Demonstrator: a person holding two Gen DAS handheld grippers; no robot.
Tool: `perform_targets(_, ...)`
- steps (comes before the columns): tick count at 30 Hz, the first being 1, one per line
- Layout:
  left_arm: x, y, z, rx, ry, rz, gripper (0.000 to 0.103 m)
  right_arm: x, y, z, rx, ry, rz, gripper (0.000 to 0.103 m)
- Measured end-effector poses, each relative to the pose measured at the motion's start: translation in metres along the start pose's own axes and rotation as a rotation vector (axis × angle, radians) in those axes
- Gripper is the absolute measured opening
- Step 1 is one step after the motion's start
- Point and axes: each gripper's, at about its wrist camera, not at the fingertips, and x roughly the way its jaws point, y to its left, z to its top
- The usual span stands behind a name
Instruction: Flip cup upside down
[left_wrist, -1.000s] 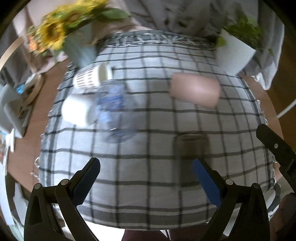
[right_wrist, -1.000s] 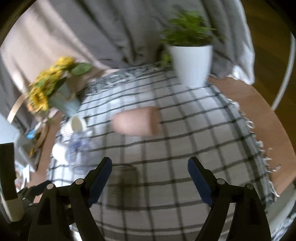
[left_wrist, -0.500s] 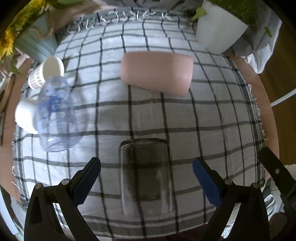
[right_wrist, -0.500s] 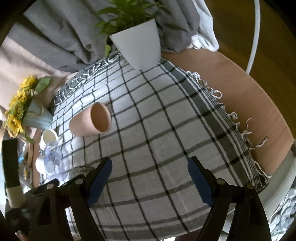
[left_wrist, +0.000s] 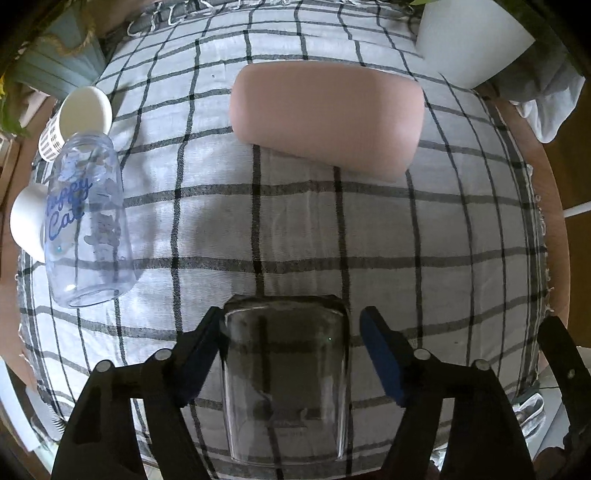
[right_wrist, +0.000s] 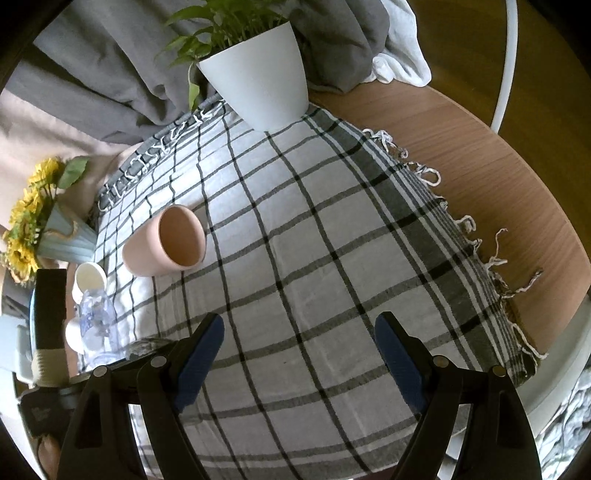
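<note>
Both my grippers look the same: the left gripper and right gripper are matte black plastic with chunky angled arms, and each finger ends in a blue pad on the inside face. There's a small silver screw at each pivot, two per side. I can also see a black bar with pale cord wrapped round its lower end.

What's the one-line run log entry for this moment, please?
phase: approach | left gripper: open, straddling smoky glass cup lying on its side | right gripper: open, empty, over checked cloth | flip: not yet done
</note>
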Motion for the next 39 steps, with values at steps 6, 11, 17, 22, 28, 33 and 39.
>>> perform_targets(6,-0.003,0.007,0.007,-0.030,0.010,-0.015,0.065,0.002,0.002,0.001,0.006,0.005,0.017,0.084)
perform_targets(11,-0.016,0.012,0.016,-0.038,-0.031,-0.024,0.065,-0.005,0.004,0.005,0.005,-0.021,0.027,0.084)
perform_targets(17,-0.039,0.018,0.024,-0.022,-0.110,-0.031,0.065,-0.019,0.009,0.016,0.000,-0.081,0.035,0.084)
perform_targets(22,-0.050,0.011,0.013,0.014,-0.195,-0.033,0.065,-0.026,0.010,0.018,-0.004,-0.104,0.030,0.084)
perform_targets(28,-0.061,0.014,-0.014,0.013,-0.256,-0.050,0.065,-0.029,0.011,0.013,-0.038,-0.107,0.021,0.084)
perform_targets(33,-0.065,0.014,-0.029,0.003,-0.266,-0.054,0.065,-0.028,0.010,0.009,-0.062,-0.097,0.018,0.084)
perform_targets(39,-0.068,0.013,-0.048,-0.006,-0.266,-0.050,0.065,-0.025,0.009,0.004,-0.088,-0.076,0.012,0.084)
